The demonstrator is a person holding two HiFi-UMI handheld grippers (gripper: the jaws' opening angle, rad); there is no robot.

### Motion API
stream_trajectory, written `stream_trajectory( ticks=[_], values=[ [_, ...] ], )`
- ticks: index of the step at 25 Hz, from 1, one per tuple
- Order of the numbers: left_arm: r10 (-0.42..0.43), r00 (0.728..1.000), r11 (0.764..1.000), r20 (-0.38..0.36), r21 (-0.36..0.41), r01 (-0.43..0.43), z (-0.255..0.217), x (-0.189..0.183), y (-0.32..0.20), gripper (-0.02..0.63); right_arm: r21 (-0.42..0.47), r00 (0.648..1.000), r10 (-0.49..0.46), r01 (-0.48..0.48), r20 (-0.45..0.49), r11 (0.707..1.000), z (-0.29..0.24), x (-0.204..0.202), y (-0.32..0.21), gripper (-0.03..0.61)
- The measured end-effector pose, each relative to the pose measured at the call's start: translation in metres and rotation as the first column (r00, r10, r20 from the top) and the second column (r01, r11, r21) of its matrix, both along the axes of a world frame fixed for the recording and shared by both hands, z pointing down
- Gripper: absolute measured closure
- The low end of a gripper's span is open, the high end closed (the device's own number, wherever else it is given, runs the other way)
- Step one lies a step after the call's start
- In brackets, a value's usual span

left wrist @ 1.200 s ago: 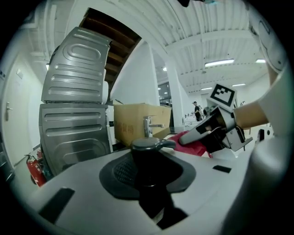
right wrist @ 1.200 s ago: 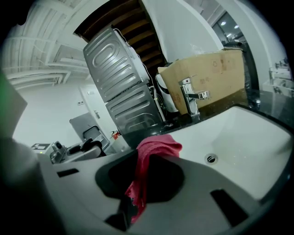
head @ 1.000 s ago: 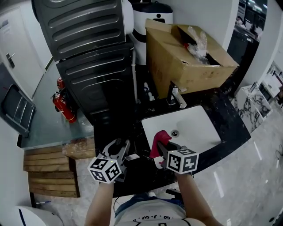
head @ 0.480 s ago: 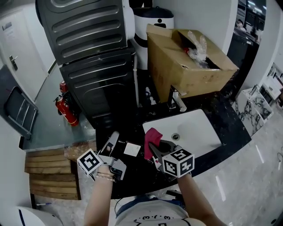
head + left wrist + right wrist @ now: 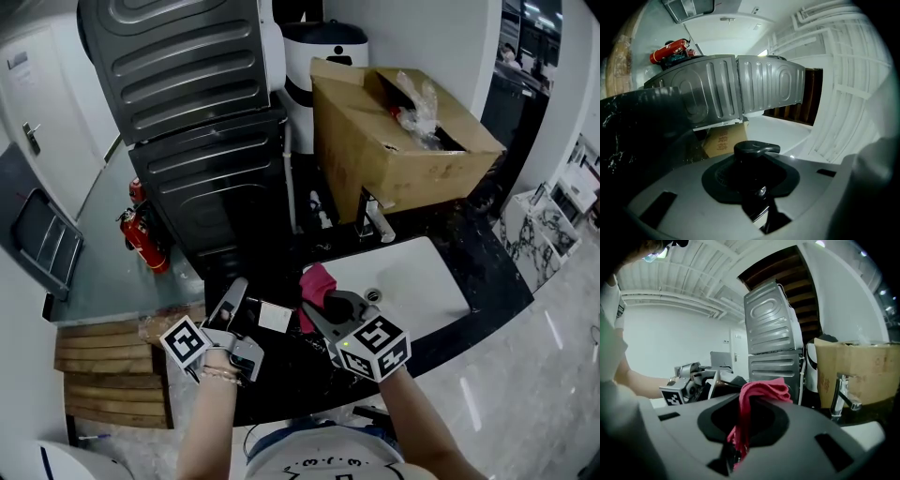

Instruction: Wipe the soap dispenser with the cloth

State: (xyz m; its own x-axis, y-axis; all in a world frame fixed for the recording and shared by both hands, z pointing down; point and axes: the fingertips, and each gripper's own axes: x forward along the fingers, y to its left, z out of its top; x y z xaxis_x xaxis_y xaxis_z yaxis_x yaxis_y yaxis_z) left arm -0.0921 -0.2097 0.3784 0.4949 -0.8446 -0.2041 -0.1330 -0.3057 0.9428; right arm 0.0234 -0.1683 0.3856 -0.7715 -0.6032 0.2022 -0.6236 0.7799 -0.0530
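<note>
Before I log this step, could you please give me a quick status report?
Left hand-held gripper shut on soap dispenser. Right hand-held gripper shut on red cloth. Nothing between them.

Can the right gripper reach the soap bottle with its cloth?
Probably yes: the cloth in the right gripper is right beside the soap dispenser held by the left gripper, with nothing between them.

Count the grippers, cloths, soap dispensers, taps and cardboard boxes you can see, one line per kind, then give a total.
Grippers: 2, left gripper and right gripper
Cloth: 1
Soap dispenser: 1
Tap: 1
Cardboard box: 1
Total: 6
</note>
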Motion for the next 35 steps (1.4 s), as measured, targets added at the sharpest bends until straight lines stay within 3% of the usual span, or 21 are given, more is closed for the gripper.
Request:
stream_trajectory(
  ticks=[4, 10, 14, 23, 28, 31, 35],
  values=[
    [-0.028, 1.000, 0.999, -0.011, -0.023, 0.028, 0.003, -0.003, -0.006, 0.511, 0.033, 0.996, -0.079, 0.077, 0.048, 0.996, -0.016, -0.005, 0.018, 0.529],
    [-0.041, 0.996, 0.999, -0.082, -0.029, 0.038, 0.000, -0.008, -0.010, 0.509, 0.075, 0.978, -0.185, 0.178, 0.099, 0.981, -0.030, -0.016, 0.043, 0.529],
    [-0.042, 0.993, 0.999, -0.111, -0.029, 0.039, -0.001, -0.009, -0.008, 0.511, 0.064, 0.979, -0.174, 0.168, 0.107, 0.984, -0.027, -0.015, 0.042, 0.528],
    [-0.048, 0.985, 0.999, -0.168, -0.016, 0.046, -0.005, -0.023, -0.002, 0.509, -0.039, 0.985, -0.175, 0.175, -0.007, 0.984, 0.018, -0.028, 0.045, 0.529],
    [-0.026, 0.970, 1.000, -0.241, 0.007, 0.029, -0.016, -0.026, 0.000, 0.509, 0.072, 0.994, 0.014, -0.021, 0.105, 0.997, -0.023, -0.003, 0.005, 0.528],
    [-0.008, 0.968, 1.000, -0.250, 0.008, 0.010, -0.019, -0.021, 0.001, 0.509, 0.148, 0.990, -0.013, -0.008, 0.142, 0.989, -0.051, -0.006, -0.004, 0.528],
    [-0.032, 0.966, 0.999, -0.256, -0.013, 0.029, -0.017, -0.025, -0.001, 0.509, 0.120, 0.991, -0.075, 0.062, 0.106, 0.991, -0.046, -0.019, -0.004, 0.528]
  ],
)
